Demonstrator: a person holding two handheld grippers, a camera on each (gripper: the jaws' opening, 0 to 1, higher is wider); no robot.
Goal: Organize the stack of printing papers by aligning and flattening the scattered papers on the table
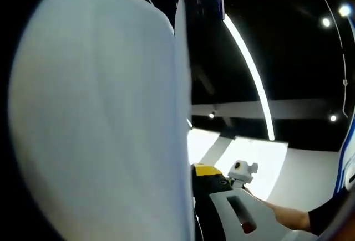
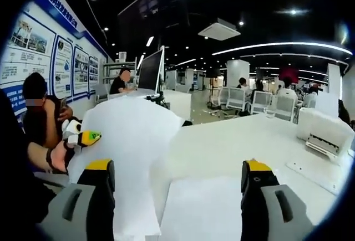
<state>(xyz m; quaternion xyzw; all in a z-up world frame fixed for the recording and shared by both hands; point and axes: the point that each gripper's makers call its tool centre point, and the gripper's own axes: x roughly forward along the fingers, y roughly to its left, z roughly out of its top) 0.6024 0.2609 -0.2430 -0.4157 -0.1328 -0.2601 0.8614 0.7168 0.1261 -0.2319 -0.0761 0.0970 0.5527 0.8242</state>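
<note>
A large white sheet of paper [image 1: 100, 119] stands curved right in front of the left gripper view and hides that gripper's own jaws. In the right gripper view the same raised paper [image 2: 130, 136] arches up off the white table [image 2: 266, 141], and my left gripper [image 2: 83, 137], held by a hand, grips its left edge. More paper [image 2: 202, 208] lies flat on the table between the wide-apart jaws of my right gripper [image 2: 178, 169], which is open. That right gripper [image 1: 213, 183] also shows low beside the sheet's edge.
A white printer-like box [image 2: 327, 133] sits at the table's right end. A dark monitor [image 2: 151, 69] stands behind the raised paper. A person [image 2: 36, 113] sits close on the left by a poster wall, and office chairs [image 2: 260, 101] stand farther back.
</note>
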